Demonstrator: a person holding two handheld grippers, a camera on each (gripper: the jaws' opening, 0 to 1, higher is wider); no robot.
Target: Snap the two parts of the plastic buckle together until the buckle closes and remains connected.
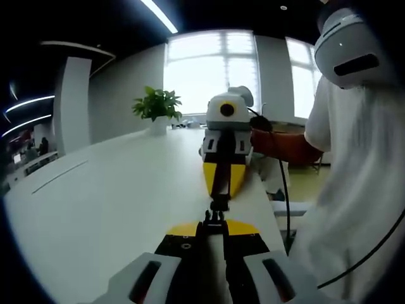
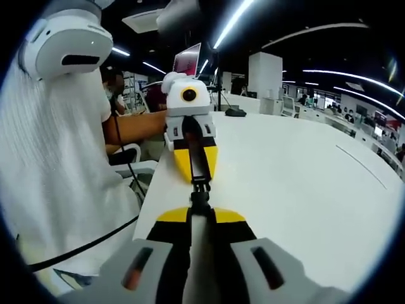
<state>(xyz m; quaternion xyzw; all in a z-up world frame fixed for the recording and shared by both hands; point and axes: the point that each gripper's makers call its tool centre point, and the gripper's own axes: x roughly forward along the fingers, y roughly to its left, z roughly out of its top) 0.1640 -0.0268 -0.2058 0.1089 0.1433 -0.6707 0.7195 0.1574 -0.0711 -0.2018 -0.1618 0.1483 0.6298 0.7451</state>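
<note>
Left tool [image 1: 214,223] rises from the bottom of the left gripper view with its yellow-and-black jaws drawn close together on one black end of the plastic buckle [image 1: 218,204]; facing it, straight ahead, the right tool [image 1: 222,185] comes in nose to nose, its own jaws pinched on the other end; the two tools meet tip to tip with the buckle spanning the short gap between them, held just above the white bench [image 1: 126,196]; whether the two halves are fully latched is too small to tell.

Seen from the right gripper view, the same meeting shows in mirror: the right tool [image 2: 201,212] in front, jaws nearly closed on the dark buckle [image 2: 199,190], and the left tool [image 2: 194,170] beyond it, gripping the far end; the buckle sits directly ahead of the jaw tips, over the near edge of the bench [image 2: 291,183].

Beside the tools stands a person in a white shirt [image 1: 361,190], with a dark cable [image 1: 286,202] hanging down; beyond the far tool in the left gripper view a potted plant [image 1: 157,106] stands on the bench before a bright window [image 1: 209,69]; a laptop [image 2: 190,60] shows behind in the right gripper view; no writing or brand can be read on anything.
</note>
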